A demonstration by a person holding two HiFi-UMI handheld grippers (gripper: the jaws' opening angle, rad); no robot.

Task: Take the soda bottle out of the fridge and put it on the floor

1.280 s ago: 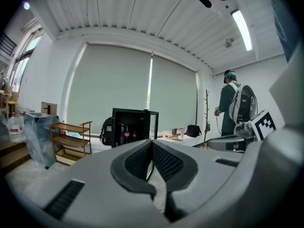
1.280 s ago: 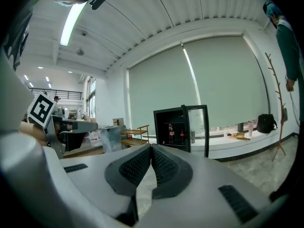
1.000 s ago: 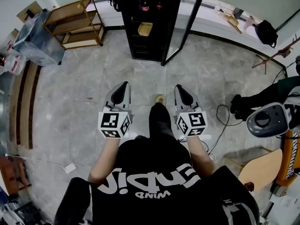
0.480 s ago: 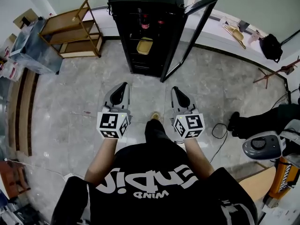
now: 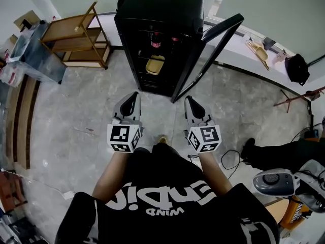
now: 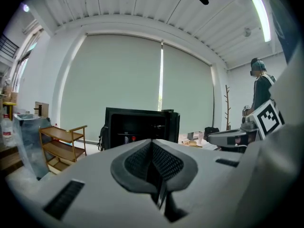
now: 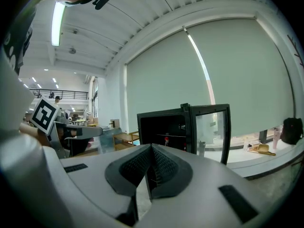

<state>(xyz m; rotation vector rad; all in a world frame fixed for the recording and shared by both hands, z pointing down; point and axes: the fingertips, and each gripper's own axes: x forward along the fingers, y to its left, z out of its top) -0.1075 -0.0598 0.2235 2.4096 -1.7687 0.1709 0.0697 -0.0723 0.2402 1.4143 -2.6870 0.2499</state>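
left hand-held gripper [image 5: 133, 95] and right hand-held gripper [image 5: 189, 99], both closed and empty, side by side facing the open black fridge [image 5: 157, 4]; soda bottle [image 5: 156, 42] on an upper shelf inside, well apart from both.

The shiny grey stone floor [image 5: 76, 131] holds a tall black fridge [image 5: 157, 14] with its door open. A wooden shelf rack [image 5: 76, 32] stands near it. Long brown boards [image 5: 24, 116] lie at the left.
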